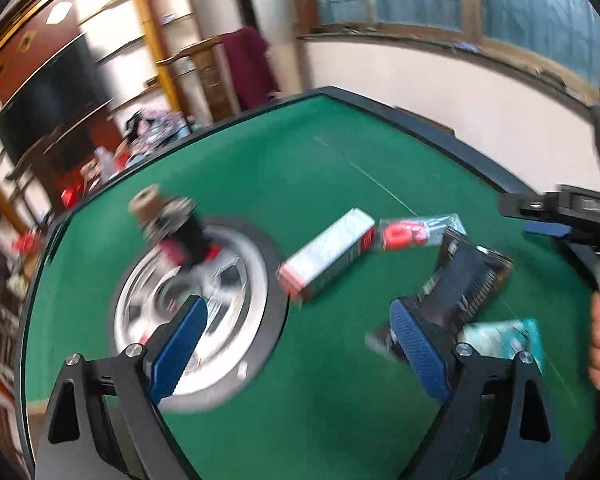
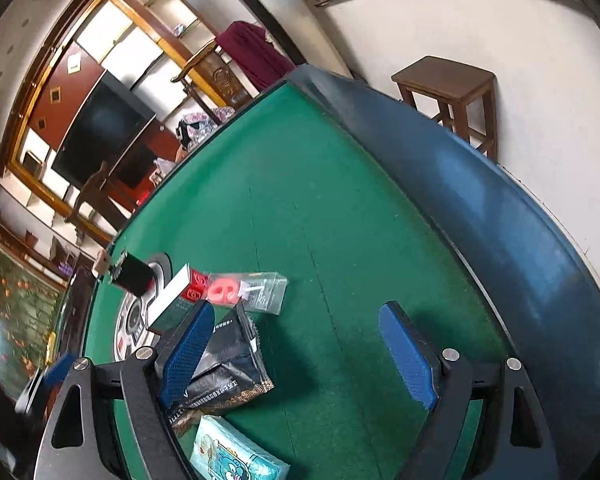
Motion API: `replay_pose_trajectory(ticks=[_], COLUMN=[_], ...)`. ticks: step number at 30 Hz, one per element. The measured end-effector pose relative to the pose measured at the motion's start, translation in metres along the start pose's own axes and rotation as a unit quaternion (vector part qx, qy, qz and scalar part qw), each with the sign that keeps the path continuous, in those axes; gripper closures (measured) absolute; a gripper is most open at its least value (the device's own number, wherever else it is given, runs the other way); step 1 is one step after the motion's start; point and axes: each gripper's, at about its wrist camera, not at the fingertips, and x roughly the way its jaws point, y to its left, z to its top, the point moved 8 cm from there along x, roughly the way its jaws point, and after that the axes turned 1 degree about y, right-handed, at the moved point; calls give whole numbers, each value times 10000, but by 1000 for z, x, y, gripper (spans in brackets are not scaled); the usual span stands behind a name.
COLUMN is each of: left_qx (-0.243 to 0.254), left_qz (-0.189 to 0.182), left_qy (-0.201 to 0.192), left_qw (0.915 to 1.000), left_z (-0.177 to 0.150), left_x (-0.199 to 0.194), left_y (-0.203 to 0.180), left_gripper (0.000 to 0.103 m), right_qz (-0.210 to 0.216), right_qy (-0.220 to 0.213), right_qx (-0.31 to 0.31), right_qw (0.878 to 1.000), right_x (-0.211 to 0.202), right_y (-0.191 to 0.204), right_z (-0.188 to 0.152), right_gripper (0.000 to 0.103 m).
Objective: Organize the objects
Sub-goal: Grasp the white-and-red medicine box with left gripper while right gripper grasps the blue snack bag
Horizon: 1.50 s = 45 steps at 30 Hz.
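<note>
Approaching the scattered goods on the green desk (image 2: 340,208); sorting judged not yet begun. Left gripper (image 1: 296,344) jaws spread, nothing between them, above desk between hub (image 1: 204,304) and black packet (image 1: 472,284). Right gripper (image 2: 300,356) jaws spread, empty, over bare felt right of black packet (image 2: 228,372). Counted: one box (image 1: 328,256), one clear pack with red rings (image 1: 416,232), one black packet, one teal pack (image 2: 232,456), one bottle (image 1: 176,228) standing on the hub at far left. Next move judged: choosing one item, centring jaws over it, lowering, closing. Destination not evident.
</note>
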Motion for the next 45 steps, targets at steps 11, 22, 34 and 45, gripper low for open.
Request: replay_pose_trajectory(ticks=[11, 22, 34, 45], left_qx=[601, 442, -546, -1447], left_qz=[-351, -758, -513, -700], left_qy=[475, 763, 129, -341], left_qw=[9964, 9932, 9971, 9864], left_z=[24, 12, -46, -123], left_x=[84, 87, -29, -119], left_y=[-16, -31, 14, 42], left_gripper=[11, 77, 77, 77], right_qz=[9, -215, -268, 86], right_qy=[230, 195, 261, 960], right_qx=[119, -177, -375, -1586], right_qw=[9997, 9994, 9986, 9826], right_x=[16, 22, 27, 16], right_y=[-3, 4, 6, 52], right_z=[-3, -3, -8, -63], right_gripper=[12, 12, 12, 12])
